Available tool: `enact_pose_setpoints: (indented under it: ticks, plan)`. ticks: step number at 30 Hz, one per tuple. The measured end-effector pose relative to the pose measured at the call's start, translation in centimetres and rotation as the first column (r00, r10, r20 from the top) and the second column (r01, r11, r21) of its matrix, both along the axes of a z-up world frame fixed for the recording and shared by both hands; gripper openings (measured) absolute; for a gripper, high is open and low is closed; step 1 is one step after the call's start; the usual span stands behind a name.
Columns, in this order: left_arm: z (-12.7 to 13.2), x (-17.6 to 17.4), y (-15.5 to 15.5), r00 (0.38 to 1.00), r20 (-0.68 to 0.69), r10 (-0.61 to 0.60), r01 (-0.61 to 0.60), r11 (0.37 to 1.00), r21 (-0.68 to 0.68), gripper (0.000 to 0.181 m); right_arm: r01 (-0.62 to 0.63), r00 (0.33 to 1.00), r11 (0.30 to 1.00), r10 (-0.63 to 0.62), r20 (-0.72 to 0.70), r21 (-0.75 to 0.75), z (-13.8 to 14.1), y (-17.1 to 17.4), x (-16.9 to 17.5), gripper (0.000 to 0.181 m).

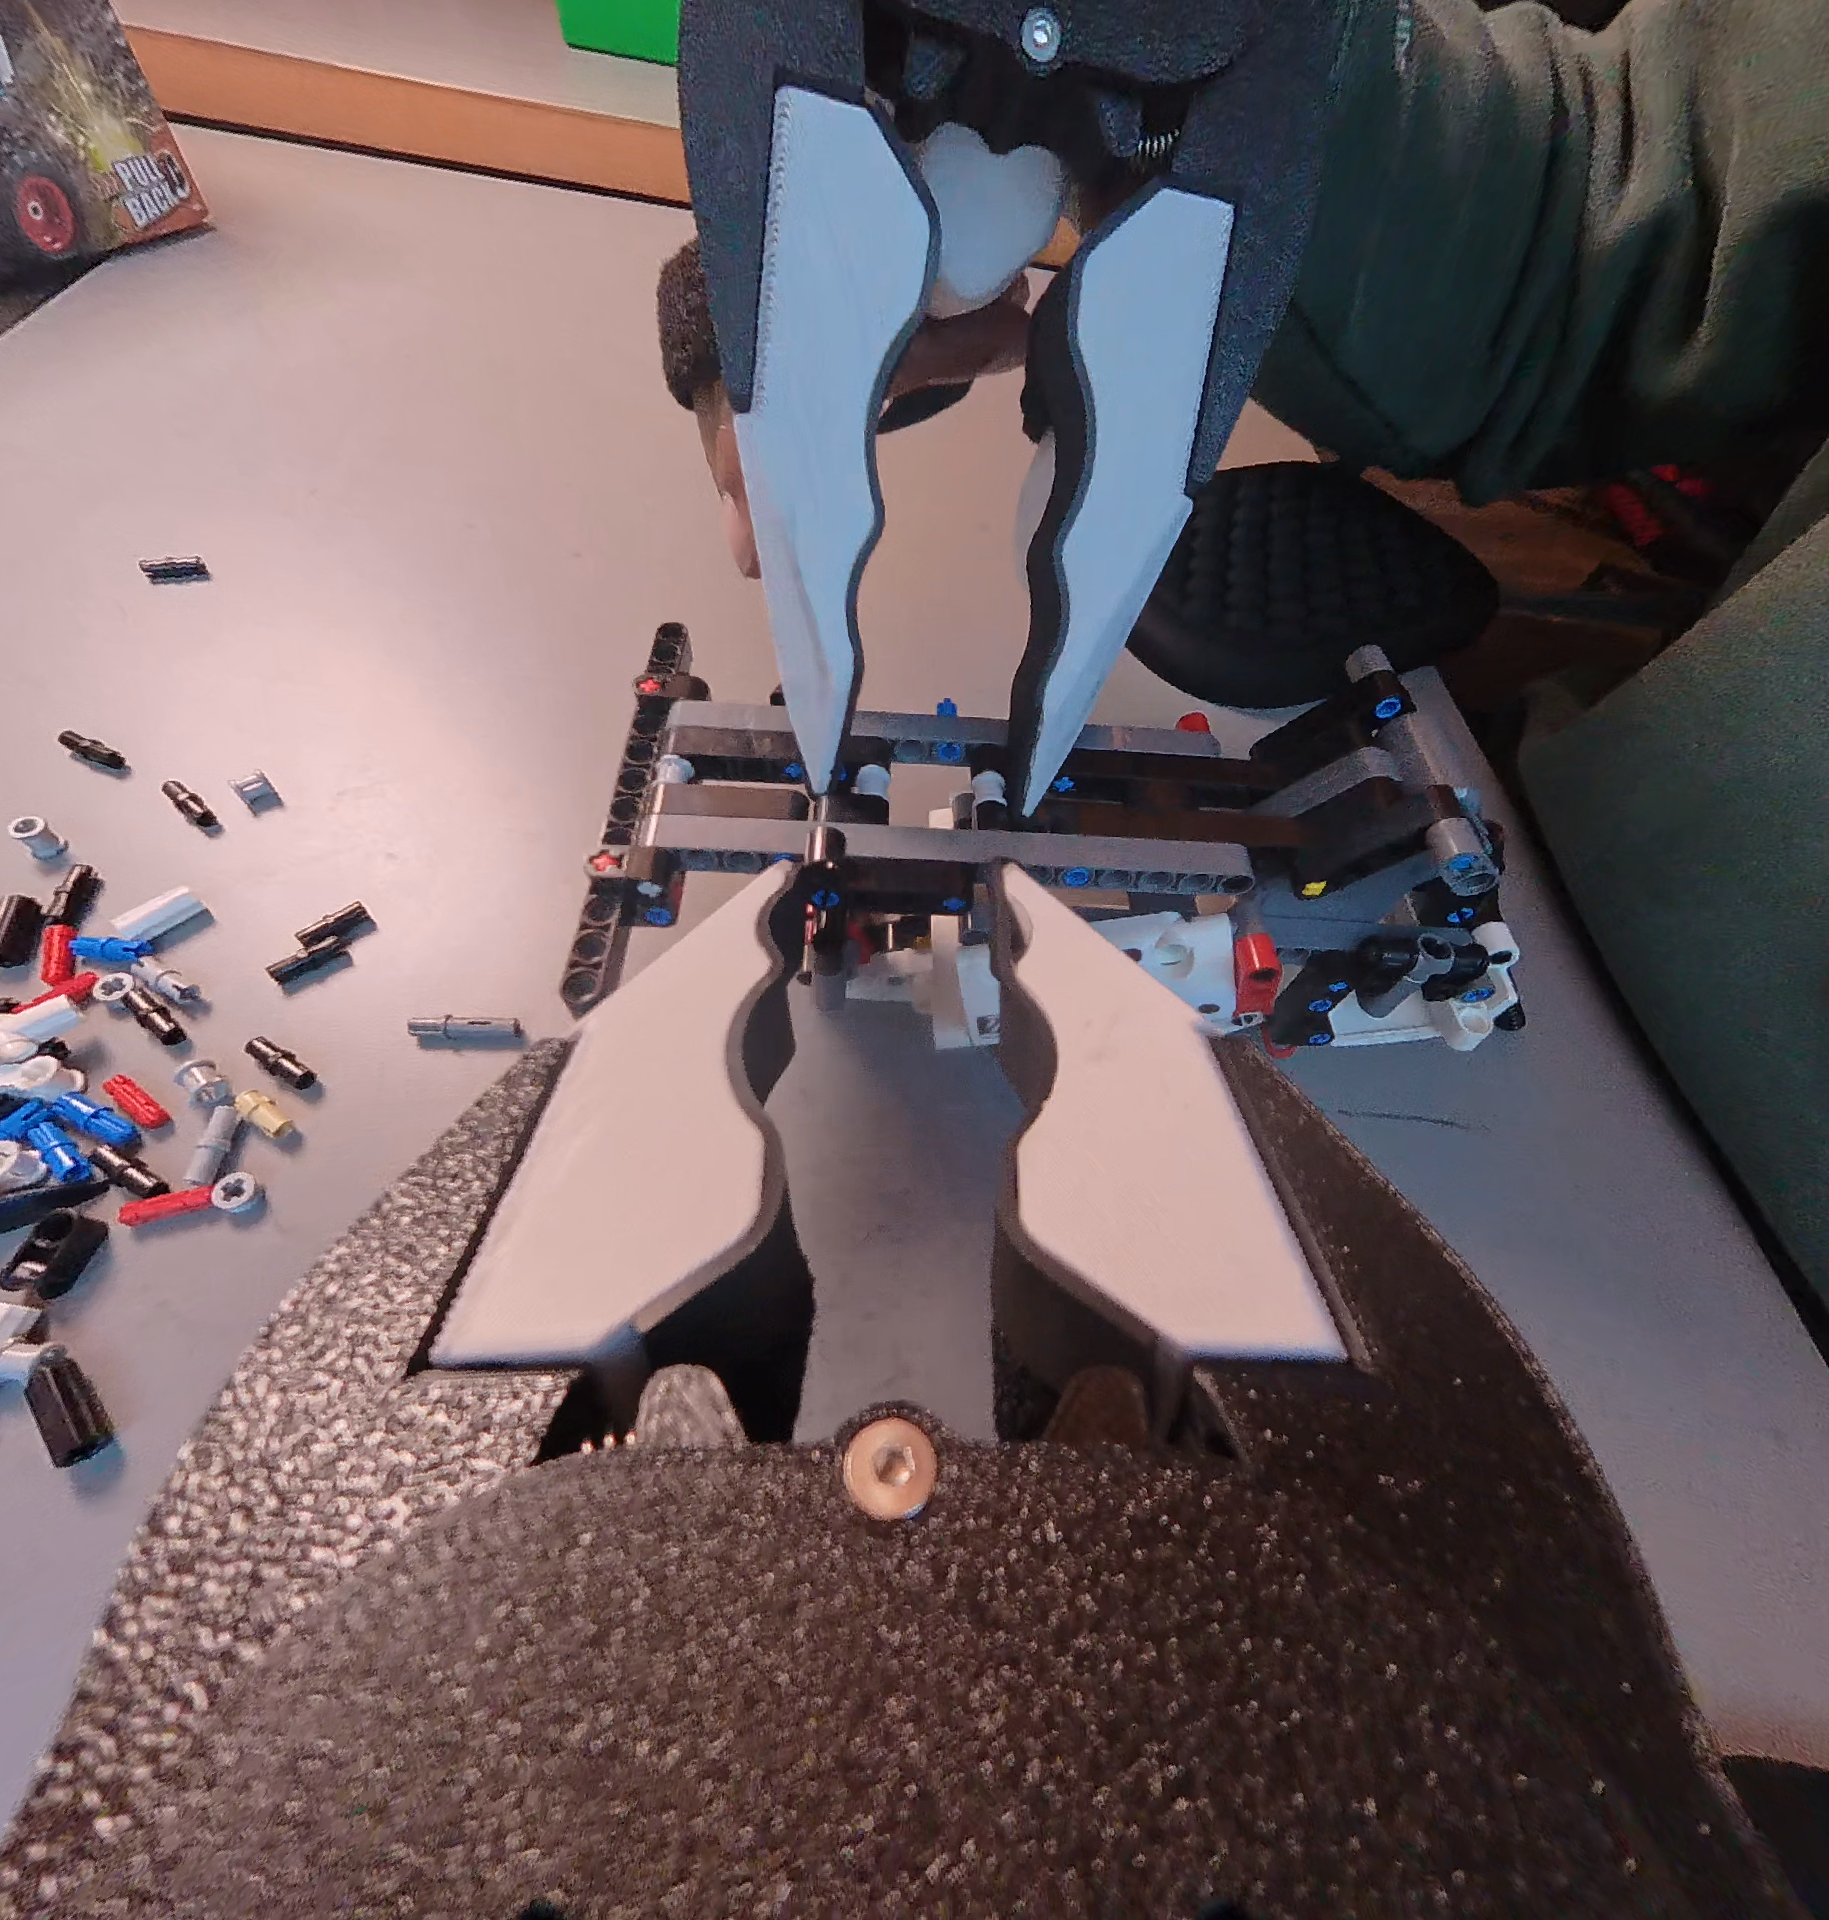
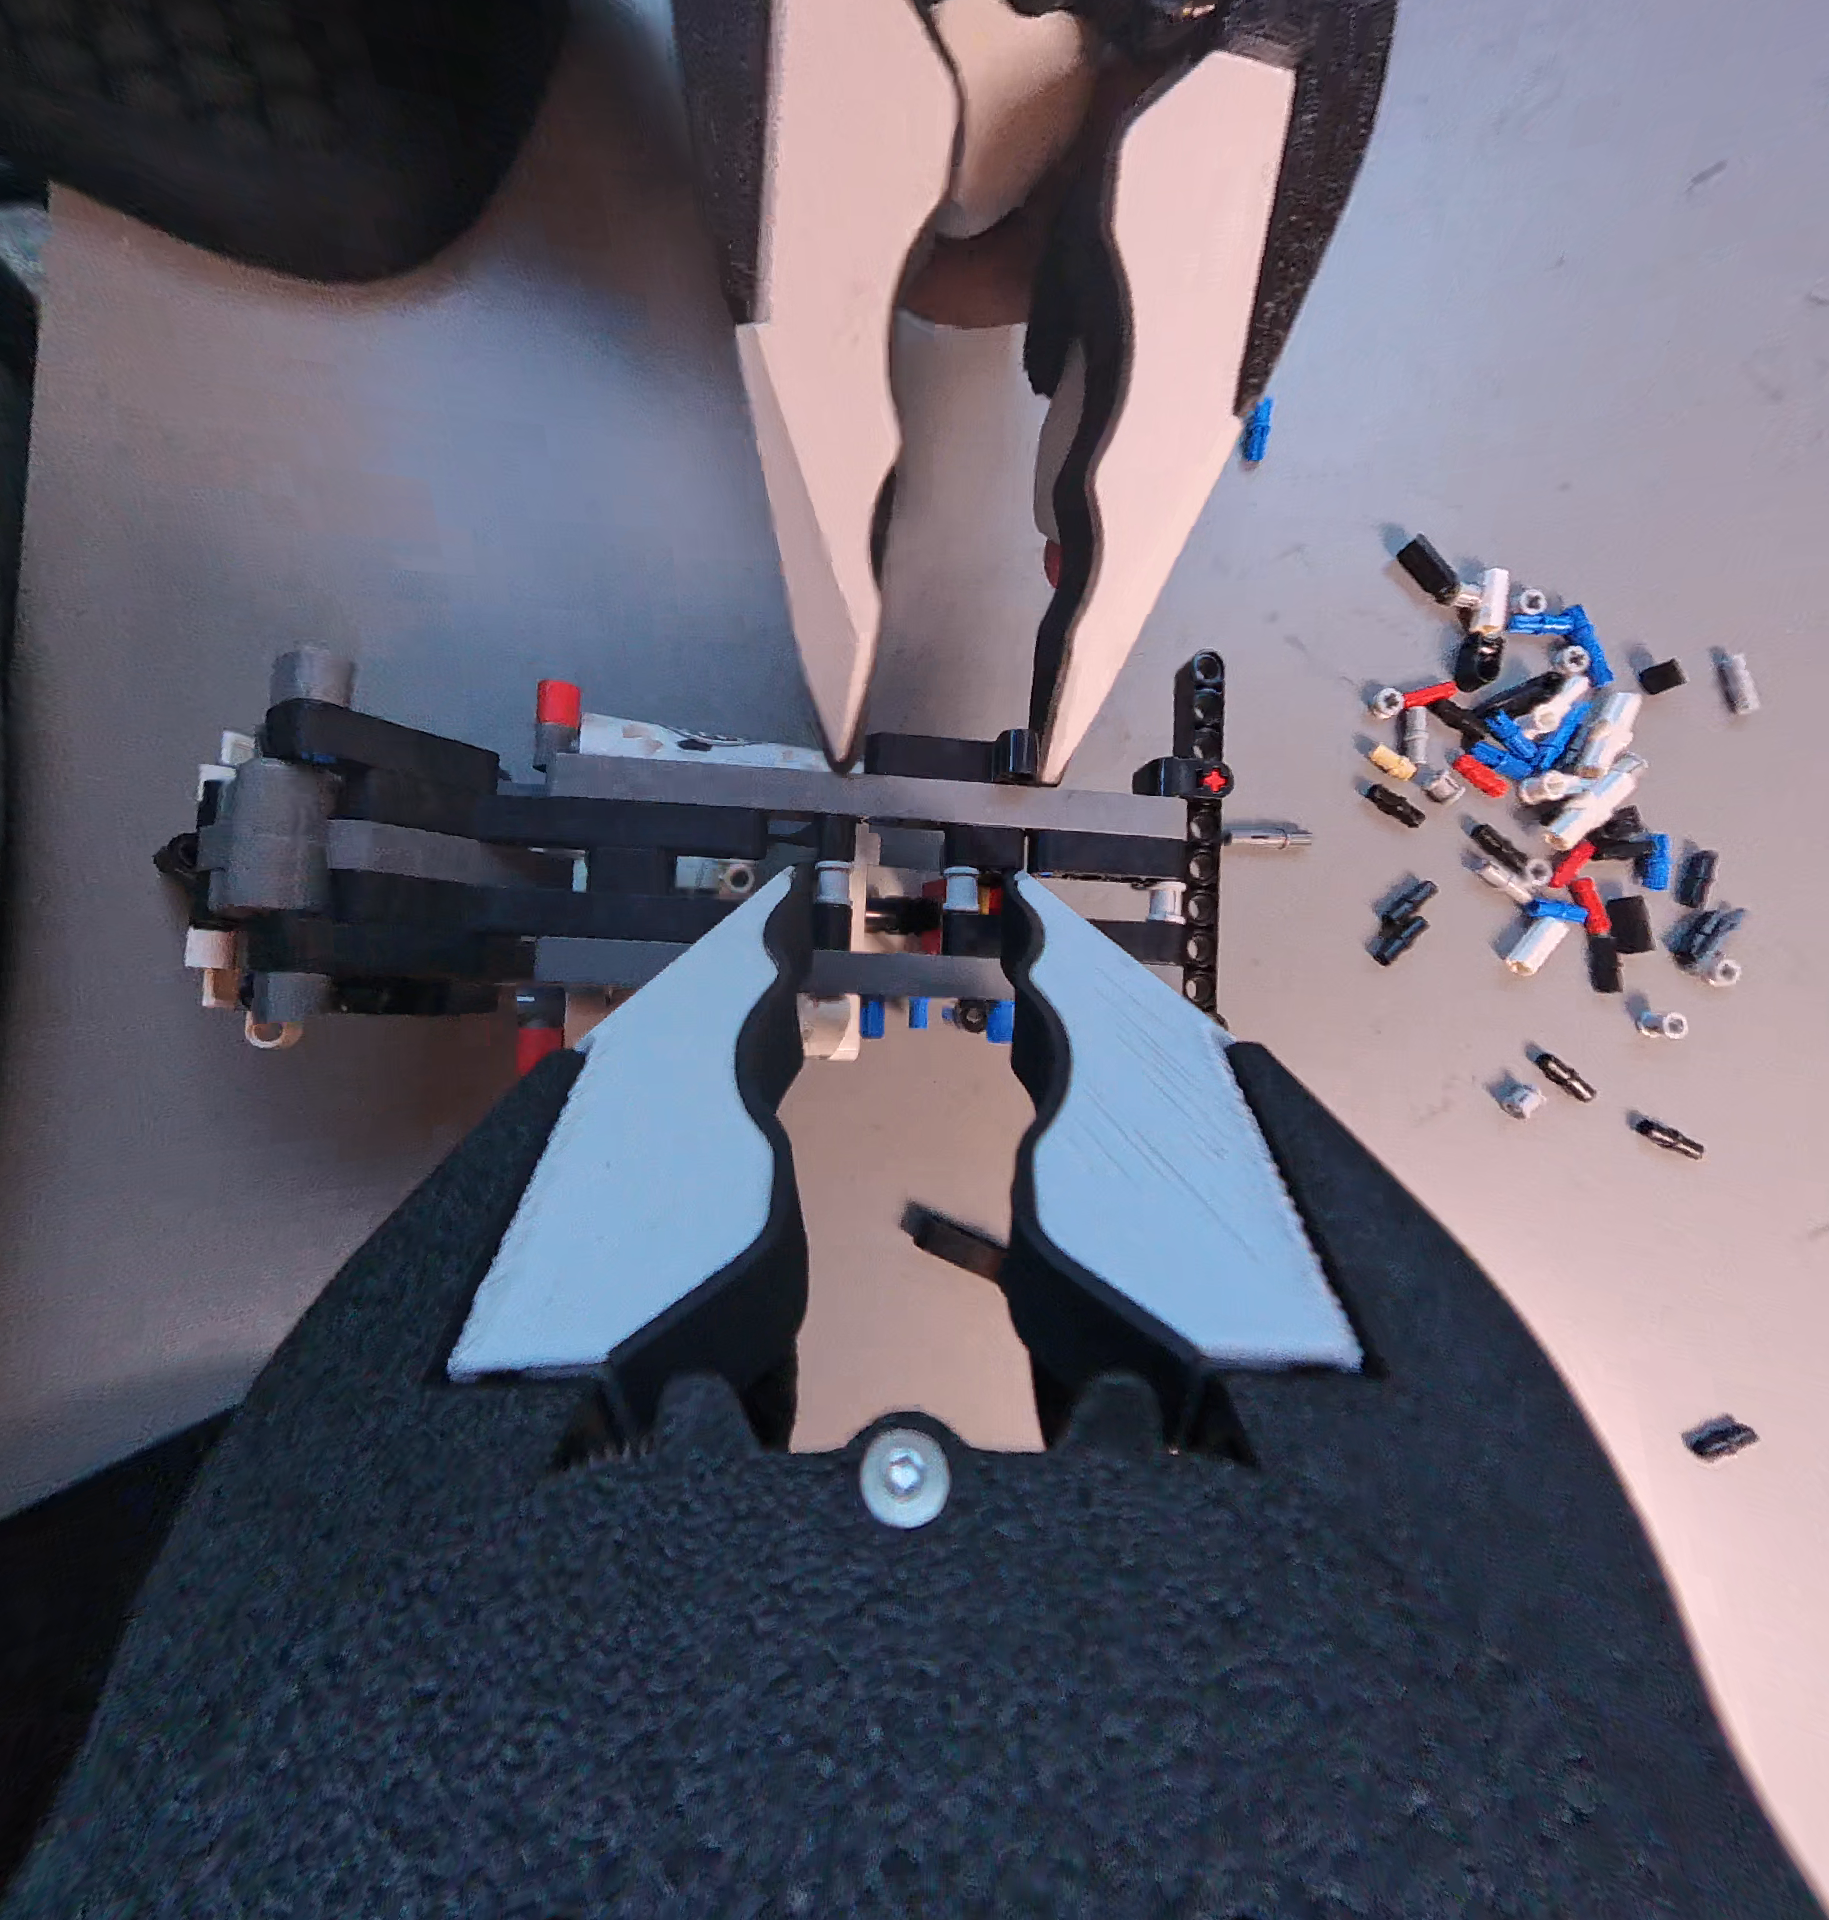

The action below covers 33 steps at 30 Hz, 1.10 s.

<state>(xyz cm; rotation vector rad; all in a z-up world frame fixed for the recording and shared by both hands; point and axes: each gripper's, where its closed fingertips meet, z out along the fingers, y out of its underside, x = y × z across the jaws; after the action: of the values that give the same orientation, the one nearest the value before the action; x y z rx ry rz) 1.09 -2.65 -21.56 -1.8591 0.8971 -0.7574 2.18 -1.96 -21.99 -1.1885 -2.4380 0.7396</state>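
A grey, black and white building-brick chassis model [image 1: 1097,857] lies on the grey table [image 1: 390,436]. My two grippers face each other across it. My left gripper [image 1: 894,871] meets its near side, and its tips close on a black piece of the model. From the other side this gripper [image 2: 946,769] is seen clamping that black piece [image 2: 941,750]. My right gripper [image 2: 905,878] has its tips down in the middle of the model [image 2: 681,779], flanking two light-grey pins. It comes in from above in the left wrist view [image 1: 922,798].
A pile of loose small pins and connectors [image 1: 79,1091] lies left of the model, also seen in the right wrist view [image 2: 1554,748]. A printed box [image 1: 58,135] stands far left. A black textured round object [image 1: 1305,582] and a green sleeve [image 1: 1564,260] are behind. Only a small space, under 4 cm, lies between the two pairs of fingers.
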Motion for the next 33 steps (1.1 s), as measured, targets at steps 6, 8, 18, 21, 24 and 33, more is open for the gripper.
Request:
enact_pose_setpoints:
  ticks: [6,8,18,21,24,33]
  plan:
    - [-0.1,0.2,-0.7,0.998,-0.049,-0.047,0.046,0.999,-0.003,0.031,-0.134,0.985,0.983,0.118,0.124,0.129,-0.2,-0.6,0.5,0.03]
    - [-0.2,0.2,-0.8,0.996,-0.075,-0.037,0.038,0.999,0.007,0.031,-0.148,0.983,0.979,0.13,0.129,0.142,-0.1,-0.6,0.6,0.03]
    - [-0.3,1.0,-0.8,0.992,-0.124,0.006,-0.006,1.0,-0.003,0.031,-0.103,0.991,0.991,0.095,0.091,0.089,-0.1,-0.8,1.2,0.03]
    - [-0.4,0.8,-0.8,0.992,-0.127,0.011,-0.011,1.0,0.004,0.031,-0.074,0.995,0.996,0.07,0.066,0.059,-0.1,-0.8,1.2,0.03]
    - [-0.4,0.7,-0.8,0.993,-0.115,0.006,-0.006,1.0,0.003,0.03,-0.065,0.996,0.997,0.062,0.06,0.046,-0.1,-0.8,1.1,0.03]
    - [-0.3,0.0,-1.1,0.995,-0.104,-0.003,0.003,1.0,-0.002,0.03,-0.063,0.998,0.998,0.062,0.033,0.031,-0.1,-1.0,0.5,0.03]
